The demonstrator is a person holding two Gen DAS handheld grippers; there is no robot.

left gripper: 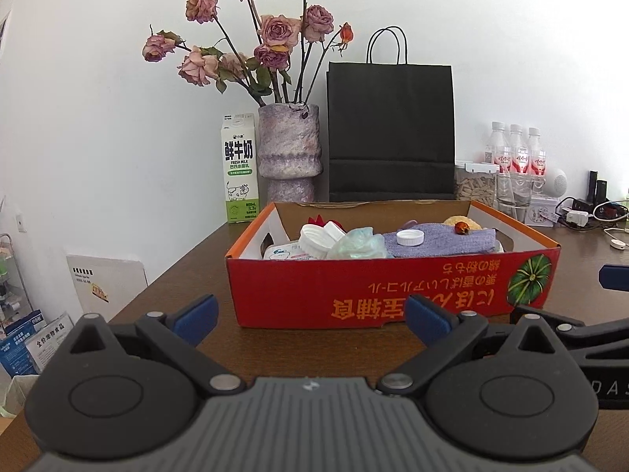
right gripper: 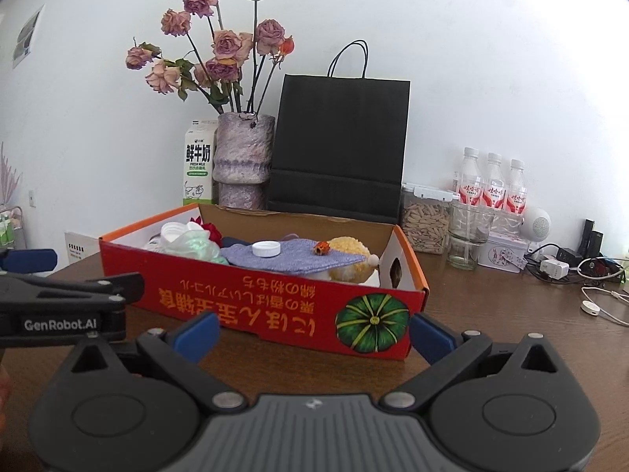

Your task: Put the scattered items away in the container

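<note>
A red cardboard box (left gripper: 393, 291) (right gripper: 275, 306) with a pumpkin picture stands on the brown table. Inside lie a purple towel (left gripper: 440, 242) (right gripper: 291, 255) with a white cap (left gripper: 410, 237) (right gripper: 266, 248) and a small red-brown dried bud (left gripper: 461, 228) (right gripper: 321, 247) on it, white lids (left gripper: 314, 238), a pale green crumpled bag (left gripper: 359, 242) (right gripper: 196, 247) and a yellow plush (right gripper: 350, 259). My left gripper (left gripper: 310, 316) is open and empty just before the box's front wall. My right gripper (right gripper: 314, 332) is also open and empty near the box's front right corner.
Behind the box stand a milk carton (left gripper: 239, 169), a vase of dried roses (left gripper: 289, 153), a black paper bag (left gripper: 391, 129), three water bottles (right gripper: 491, 187), a jar of seeds (right gripper: 424, 224) and glasses (right gripper: 468, 236). Chargers and cables (right gripper: 582, 271) lie at the right.
</note>
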